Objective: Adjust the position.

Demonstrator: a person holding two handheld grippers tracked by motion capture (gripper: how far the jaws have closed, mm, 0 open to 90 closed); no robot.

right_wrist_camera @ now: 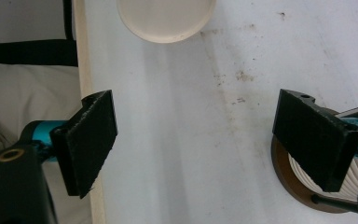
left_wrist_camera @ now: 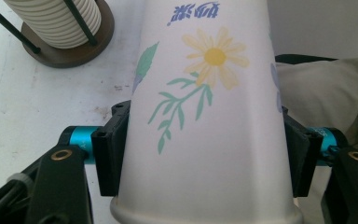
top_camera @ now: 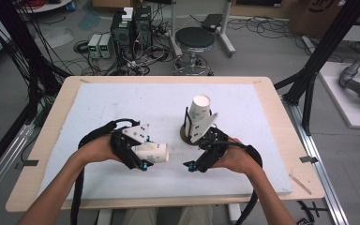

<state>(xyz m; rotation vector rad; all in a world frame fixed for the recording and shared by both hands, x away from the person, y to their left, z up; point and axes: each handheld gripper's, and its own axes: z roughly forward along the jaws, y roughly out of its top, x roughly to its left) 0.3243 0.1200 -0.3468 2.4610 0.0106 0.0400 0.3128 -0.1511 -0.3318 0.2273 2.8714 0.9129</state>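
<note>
Paper cup (left_wrist_camera: 205,121), floral-printed, lies sideways clamped in the left gripper (top_camera: 143,157) fingers, just left of the cup-stack holder (top_camera: 198,123); right gripper (right_wrist_camera: 205,140) fingers gape empty; squeeze lightly to avoid crushing the wall.

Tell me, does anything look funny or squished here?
Yes. The paper cup lies sideways in the left gripper, and its rim looks pressed out of round between the jaws. The cup stack in its holder leans too.
</note>
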